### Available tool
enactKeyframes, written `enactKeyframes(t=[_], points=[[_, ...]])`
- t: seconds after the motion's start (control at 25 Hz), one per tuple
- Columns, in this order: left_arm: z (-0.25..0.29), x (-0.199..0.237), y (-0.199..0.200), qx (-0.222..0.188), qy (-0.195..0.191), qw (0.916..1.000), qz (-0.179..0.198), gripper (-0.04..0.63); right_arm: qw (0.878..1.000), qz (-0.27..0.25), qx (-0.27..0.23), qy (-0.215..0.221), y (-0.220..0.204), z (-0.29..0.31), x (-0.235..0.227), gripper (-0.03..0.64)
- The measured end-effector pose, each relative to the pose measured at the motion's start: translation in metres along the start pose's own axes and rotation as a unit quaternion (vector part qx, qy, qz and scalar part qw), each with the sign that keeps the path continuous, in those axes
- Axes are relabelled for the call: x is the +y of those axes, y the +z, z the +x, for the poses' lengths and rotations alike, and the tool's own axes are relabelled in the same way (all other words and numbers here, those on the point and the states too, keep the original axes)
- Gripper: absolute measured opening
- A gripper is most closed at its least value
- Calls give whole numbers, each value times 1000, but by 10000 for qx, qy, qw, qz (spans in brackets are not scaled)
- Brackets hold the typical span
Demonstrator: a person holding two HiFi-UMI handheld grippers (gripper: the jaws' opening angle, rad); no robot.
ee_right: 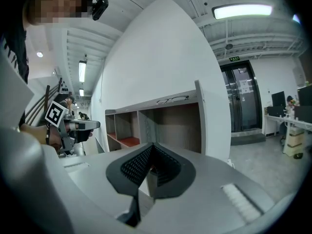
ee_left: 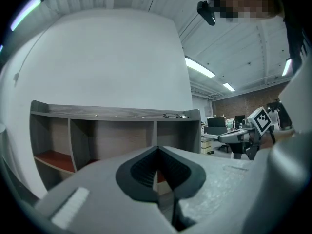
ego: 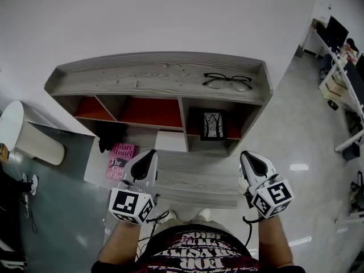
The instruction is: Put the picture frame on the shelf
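Currently: both grippers sit low in the head view, in front of the shelf, and neither touches it.
Frame: black picture frame (ego: 213,124) with a bare-tree print stands upright in the shelf's right-hand compartment, just right of centre. Red floor panel shows on either side of it. It is well apart from both grippers.
Shelf: grey wood-grain shelf unit (ego: 153,75) stands against the white wall, upper centre. It has a row of open compartments with red floors.
Left gripper: left gripper (ego: 149,155) is lower left of centre, tips aimed at the shelf. Its own view shows the fingers closed against each other with nothing between them.
Right gripper: right gripper (ego: 250,158) is lower right of centre, also aimed at the shelf. Its fingers are pressed together and empty.
Glasses: black-rimmed glasses (ego: 227,81) lie on the shelf's top board toward its right end, above the frame's compartment.
Books: two pink books (ego: 119,158) lie flat just left of the left gripper's tips, below the shelf's left compartments.
Bench: low grey wood-grain bench (ego: 193,181) sits between the two grippers, in front of the shelf.
Background: office desks with monitors (ego: 341,44) are at the upper right edge.
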State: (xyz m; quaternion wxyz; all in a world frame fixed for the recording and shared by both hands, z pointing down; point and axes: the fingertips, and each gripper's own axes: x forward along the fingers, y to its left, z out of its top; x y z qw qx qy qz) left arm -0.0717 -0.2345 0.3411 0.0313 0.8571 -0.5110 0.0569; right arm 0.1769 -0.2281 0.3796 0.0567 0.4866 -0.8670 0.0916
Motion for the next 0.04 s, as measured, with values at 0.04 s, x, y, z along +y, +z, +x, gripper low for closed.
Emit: enactKeyframes(t=[0.04], points=[[-1,5,1,-3,-1,10000,6,0,10000,20,19,-22,-1,3,3,27]])
